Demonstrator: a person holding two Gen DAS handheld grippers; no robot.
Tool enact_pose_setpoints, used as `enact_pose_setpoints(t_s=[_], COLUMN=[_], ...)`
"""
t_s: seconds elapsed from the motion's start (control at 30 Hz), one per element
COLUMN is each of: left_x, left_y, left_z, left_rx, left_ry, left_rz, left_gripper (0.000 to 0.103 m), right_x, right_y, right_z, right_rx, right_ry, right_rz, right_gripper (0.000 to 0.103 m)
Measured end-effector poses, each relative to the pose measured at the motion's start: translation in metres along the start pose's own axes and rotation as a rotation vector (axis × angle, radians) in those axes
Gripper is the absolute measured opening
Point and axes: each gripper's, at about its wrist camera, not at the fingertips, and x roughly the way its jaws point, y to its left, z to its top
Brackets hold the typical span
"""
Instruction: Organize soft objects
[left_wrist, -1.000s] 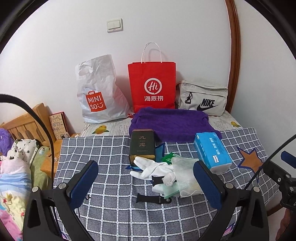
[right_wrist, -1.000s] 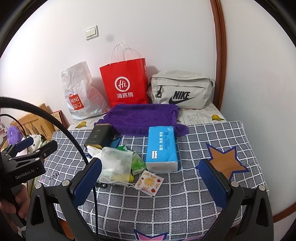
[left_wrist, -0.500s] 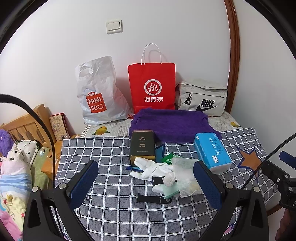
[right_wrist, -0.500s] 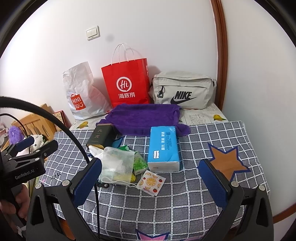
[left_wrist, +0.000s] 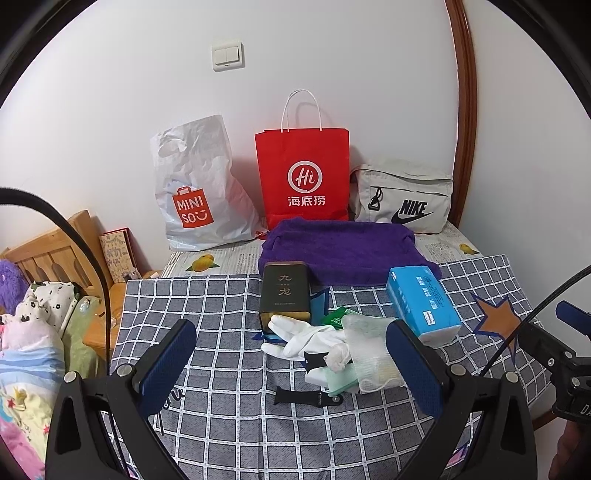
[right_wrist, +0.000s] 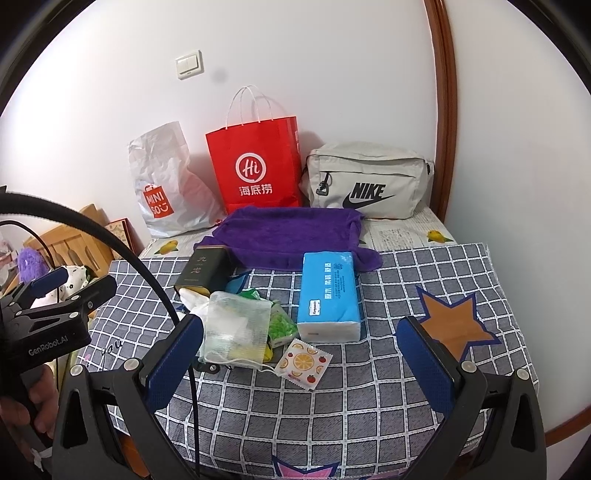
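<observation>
A purple towel lies at the back of the checked table. In front of it lie a blue tissue pack, white gloves, a mesh pouch and a fruit-print packet. My left gripper is open and empty above the table's near edge, short of the gloves. My right gripper is open and empty, hovering near the fruit-print packet.
A white Miniso bag, a red paper bag and a grey Nike bag stand against the wall. A dark tin and a black strap lie on the checked cloth. A bed is at the left.
Both grippers have drifted slightly; the scene sits a little lower in both views. Nothing on the table has moved.
</observation>
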Motion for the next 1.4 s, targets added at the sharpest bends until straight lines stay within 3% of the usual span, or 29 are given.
enact_pose_setpoints(t_s=[0.43,0.83,1.03,1.2,1.33,1.37,1.4], left_x=[0.024,0.089,0.116,0.136,0.15,0.154,0.159], left_y=[0.011,0.038,0.004,-0.033,-0.04,-0.04,-0.042], left_z=[-0.002,-0.03,-0.039,-0.041,-0.034,-0.033,-0.033], left_rx=[-0.012,-0.076,-0.019,0.067,0.059,0.052,0.052], left_ry=[0.044,0.162,0.194,0.205,0.2,0.205,0.211], left_rz=[-0.029,-0.034,-0.158,-0.211,-0.236,-0.25,-0.279], left_gripper=[0.103,0.103,0.103,0.103,0.103,0.097,0.076], right_x=[0.006,0.083,0.109,0.113,0.115,0.117,0.118], right_y=[-0.004,-0.012,-0.012,-0.035,-0.048,-0.05,-0.051], right_z=[-0.003,-0.03,-0.038,-0.04,-0.041,-0.042,-0.043], right_rx=[-0.007,0.007,-0.028,0.022,0.048,0.051,0.052], right_ry=[0.009,0.173,0.21,0.224,0.234,0.237,0.24], right_rz=[0.012,0.038,0.012,-0.004,-0.015,-0.016,-0.017], right_gripper=[0.103,0.103,0.103,0.103,0.103,0.103,0.103])
